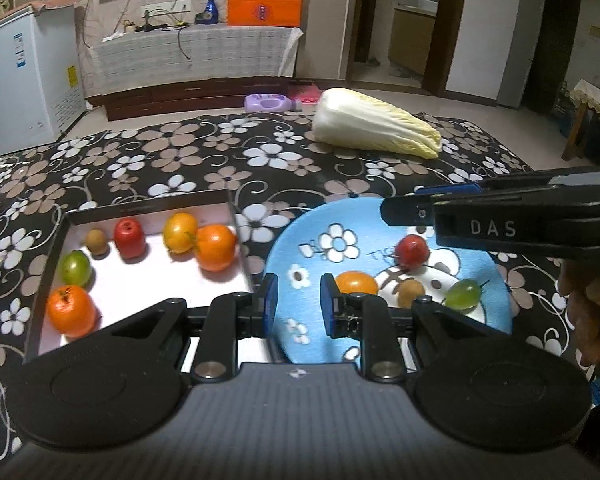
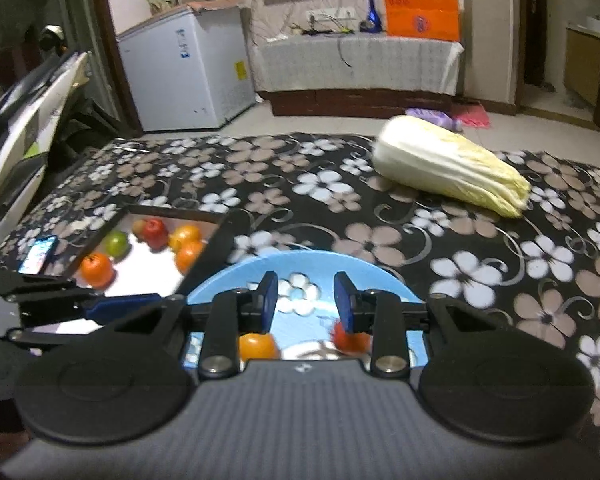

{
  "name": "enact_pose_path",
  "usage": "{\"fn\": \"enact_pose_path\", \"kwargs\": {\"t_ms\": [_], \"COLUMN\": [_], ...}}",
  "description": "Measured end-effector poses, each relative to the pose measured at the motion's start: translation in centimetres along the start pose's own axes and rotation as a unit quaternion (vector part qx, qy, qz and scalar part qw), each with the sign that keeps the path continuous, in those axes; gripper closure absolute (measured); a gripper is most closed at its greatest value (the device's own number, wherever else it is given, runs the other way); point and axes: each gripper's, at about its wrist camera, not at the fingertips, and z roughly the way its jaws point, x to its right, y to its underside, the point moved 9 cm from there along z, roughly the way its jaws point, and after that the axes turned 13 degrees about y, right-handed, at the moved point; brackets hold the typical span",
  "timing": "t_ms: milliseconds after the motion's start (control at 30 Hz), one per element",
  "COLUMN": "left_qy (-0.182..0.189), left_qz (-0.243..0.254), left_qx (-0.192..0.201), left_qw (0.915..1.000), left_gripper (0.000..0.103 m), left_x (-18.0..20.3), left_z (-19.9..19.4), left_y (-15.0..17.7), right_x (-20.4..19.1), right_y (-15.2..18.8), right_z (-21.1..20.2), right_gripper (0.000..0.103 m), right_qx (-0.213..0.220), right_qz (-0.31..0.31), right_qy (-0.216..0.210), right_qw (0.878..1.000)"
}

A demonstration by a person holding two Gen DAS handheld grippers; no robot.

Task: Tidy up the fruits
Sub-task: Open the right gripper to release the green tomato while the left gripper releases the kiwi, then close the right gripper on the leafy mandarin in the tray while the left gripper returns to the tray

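A blue flowered plate holds a red fruit, an orange fruit, a small brown fruit and a green fruit. A white tray to its left holds several fruits, among them an orange and a red apple. My left gripper is open and empty over the plate's near left edge. My right gripper is open and empty above the plate; it also shows in the left wrist view, coming in from the right.
A napa cabbage lies at the far side of the flowered tablecloth. A phone lies left of the tray. A white freezer and a low cabinet stand beyond the table.
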Motion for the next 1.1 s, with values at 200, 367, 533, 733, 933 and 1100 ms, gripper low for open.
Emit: {"fn": "enact_pose_path", "kwargs": {"t_ms": [200,367,533,733,933,1100], "left_qy": [-0.015,-0.03,-0.05,-0.076,-0.093,-0.104], "left_qz": [-0.013,-0.027,-0.042,-0.072,-0.093,-0.105], "left_qx": [0.0,0.002,0.001,0.004,0.007,0.009], "left_qw": [0.9998,0.9992,0.9979,0.9945,0.9913,0.989], "left_gripper": [0.076,0.076,0.076,0.076,0.076,0.076], "left_x": [-1.9,-3.6,-5.4,-8.2,-10.7,-12.2], "left_z": [-0.9,-1.9,-2.9,-4.2,-5.6,-6.4], "left_y": [0.3,0.6,1.0,1.6,2.1,2.2], "right_x": [-2.9,-5.0,-7.4,-11.6,-14.3,-15.3], "right_y": [-0.6,-0.7,-0.8,-1.0,-0.7,-0.1], "right_z": [0.0,0.5,1.2,1.8,3.0,4.5], "right_gripper": [0.069,0.069,0.069,0.069,0.069,0.069], "right_qx": [0.015,0.013,0.016,0.03,0.056,0.067], "right_qz": [-0.02,-0.035,-0.05,-0.095,-0.181,-0.243], "right_qy": [-0.023,-0.035,-0.052,-0.077,-0.047,-0.008], "right_qw": [0.999,0.999,0.997,0.992,0.981,0.968]}}
